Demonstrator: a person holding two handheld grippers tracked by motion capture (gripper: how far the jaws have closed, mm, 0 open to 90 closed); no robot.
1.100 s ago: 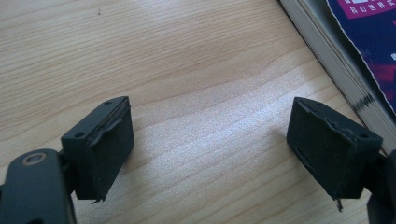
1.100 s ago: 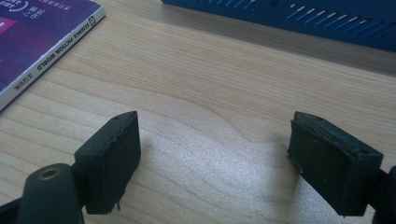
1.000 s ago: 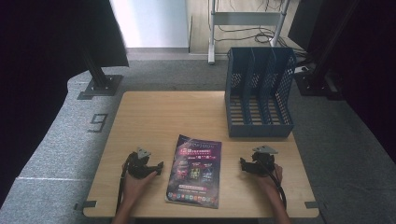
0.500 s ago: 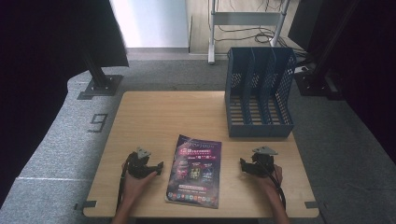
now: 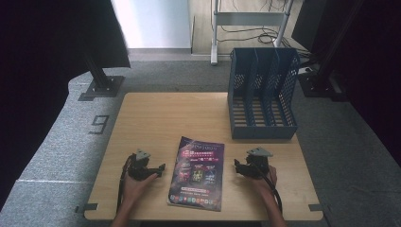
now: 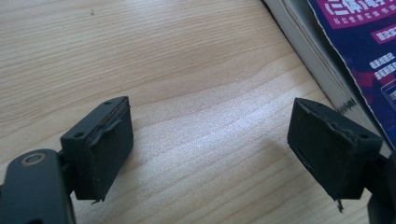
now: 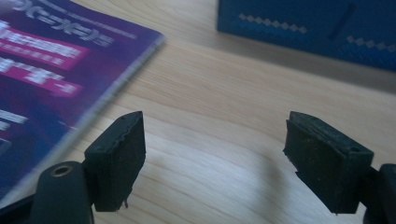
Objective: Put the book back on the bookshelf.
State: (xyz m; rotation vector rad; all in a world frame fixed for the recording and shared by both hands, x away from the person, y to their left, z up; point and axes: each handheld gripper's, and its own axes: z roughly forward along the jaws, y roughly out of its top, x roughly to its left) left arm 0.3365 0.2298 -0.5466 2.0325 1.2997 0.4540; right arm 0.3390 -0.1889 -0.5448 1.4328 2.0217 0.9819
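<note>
Still, nothing on the table has shifted since a second ago: both grippers rest where they did, and the magazine [image 5: 197, 174] lies flat in the same spot at the near middle of the wooden table [image 5: 170, 113].

The left gripper [image 5: 158, 169] sits on the tabletop just left of the magazine, held by the person's left hand [image 5: 135, 184]; the right gripper [image 5: 238, 168] sits just right of it, in the right hand [image 5: 265, 182]. Each carries a grey three-cornered plate on top and trails a dark cable toward the table's near edge. Both sets of jaws stand wide apart with only bare wood between them, gripping nothing.

The table is pale, straight-grained wood with rounded corners. The magazine has a glossy purple cover with pink and white print. Behind it, at the far right of the table, stands a blue plastic file rack [image 5: 263, 94] with perforated walls and three upright slots.

The left gripper view brings out what the high view cannot: the stacked white page edges of the magazine [image 6: 327, 56] along its side, and the worn, ragged rubber on the jaw pads [image 6: 109, 144]. The right gripper view shows the magazine's corner [image 7: 65, 60] to the left, blurred, and the low blue wall of the file rack [image 7: 308, 28] beyond, with a row of small diamond-shaped holes.
</note>
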